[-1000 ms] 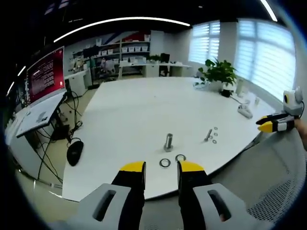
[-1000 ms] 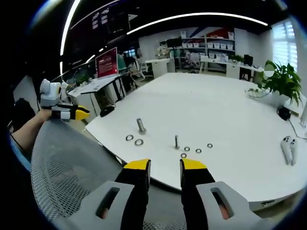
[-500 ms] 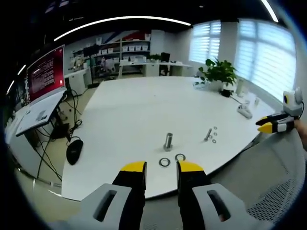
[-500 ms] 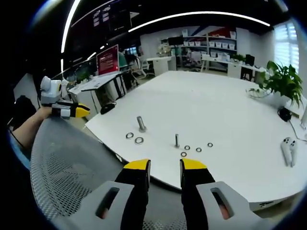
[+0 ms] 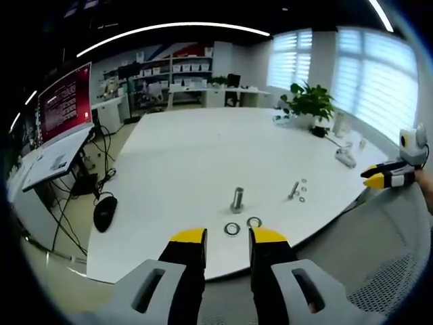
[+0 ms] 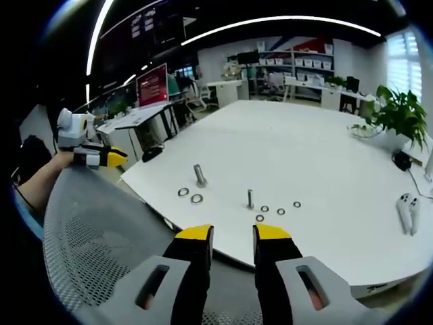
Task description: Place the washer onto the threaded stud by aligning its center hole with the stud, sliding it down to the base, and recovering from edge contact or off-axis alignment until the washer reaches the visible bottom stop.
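My left gripper (image 5: 226, 236) and right gripper (image 6: 233, 233) both hover level, jaws parted and empty; a forearm (image 6: 40, 181) shows behind the left one.

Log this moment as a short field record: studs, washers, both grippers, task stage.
surface: white table
large stud: upright, bare
large washers: two, flat beside it
small stud: upright, bare
small washers: four, loose nearby
left gripper: open, empty, short of the table edge
right gripper: open, empty, over a mesh chair back
task stage: no washer picked up yet
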